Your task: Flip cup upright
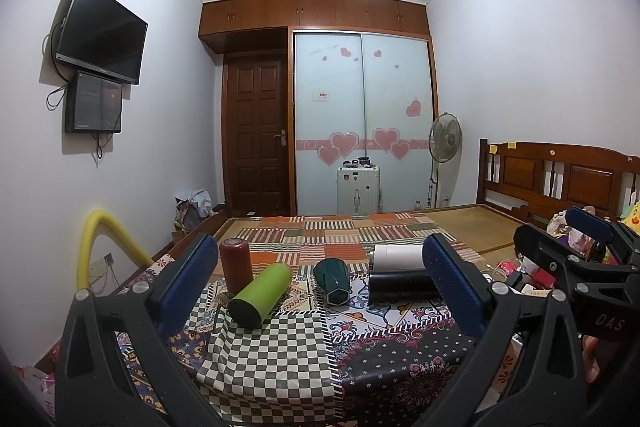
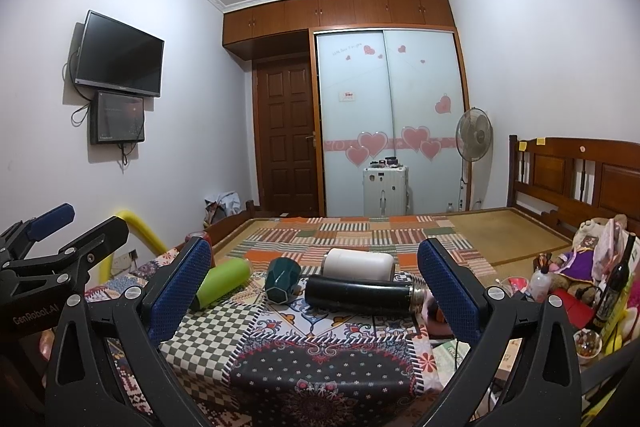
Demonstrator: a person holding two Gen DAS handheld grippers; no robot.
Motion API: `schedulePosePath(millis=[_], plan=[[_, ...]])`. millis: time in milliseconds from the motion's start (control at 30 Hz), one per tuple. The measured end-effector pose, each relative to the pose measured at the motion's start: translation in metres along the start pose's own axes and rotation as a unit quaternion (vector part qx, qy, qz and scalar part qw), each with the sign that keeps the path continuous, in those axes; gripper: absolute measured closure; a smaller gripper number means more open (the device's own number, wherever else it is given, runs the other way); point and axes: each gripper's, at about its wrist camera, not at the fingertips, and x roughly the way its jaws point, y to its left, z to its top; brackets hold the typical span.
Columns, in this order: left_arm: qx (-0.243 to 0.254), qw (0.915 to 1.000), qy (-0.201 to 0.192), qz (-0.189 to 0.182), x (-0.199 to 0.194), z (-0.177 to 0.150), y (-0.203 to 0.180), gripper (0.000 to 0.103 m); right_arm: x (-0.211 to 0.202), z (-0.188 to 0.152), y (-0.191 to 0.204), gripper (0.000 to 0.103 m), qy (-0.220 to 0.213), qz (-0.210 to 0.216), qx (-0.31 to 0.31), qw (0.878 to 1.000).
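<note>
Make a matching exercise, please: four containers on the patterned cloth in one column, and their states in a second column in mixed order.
1. red cup
2. green bottle
3. black flask
4. white container

a. lying right behind the black one
b. standing on end
c. lying, metal neck showing
d. lying beside the teal cup

Pairs: 1-b, 2-d, 3-c, 4-a

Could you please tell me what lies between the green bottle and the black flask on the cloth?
The dark green cup lies on its side between the green bottle and the black flask; both views show it.
</note>
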Motion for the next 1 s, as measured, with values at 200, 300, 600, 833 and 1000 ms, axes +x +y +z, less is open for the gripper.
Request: schedulePosePath(millis=[200,300,600,833,1000], plan=[[-0.003,1.0000,0.003,-0.003,0.003,-0.001,0.000,0.000,0.001,-0.001,-0.001,0.000,0.002,0.001,0.001,1.000],[-0.002,0.9999,0.011,-0.010,0.007,-0.002,0.001,0.000,0.003,-0.002,-0.001,0.000,0.003,0.000,0.000,1.000],[-0.006,0.9962,0.084,-0.021,0.057,-0.019,0.013,0.000,0.027,-0.015,-0.005,0.000,0.032,0.000,0.003,0.999],[0.004,0.9839,0.178,-0.014,0.127,-0.044,0.040,0.013,0.065,-0.037,-0.014,0.000,0.077,-0.003,0.009,0.997],[0.018,0.9677,0.251,-0.015,0.192,-0.059,0.067,0.016,0.091,-0.050,-0.022,0.000,0.111,-0.006,0.014,0.994]])
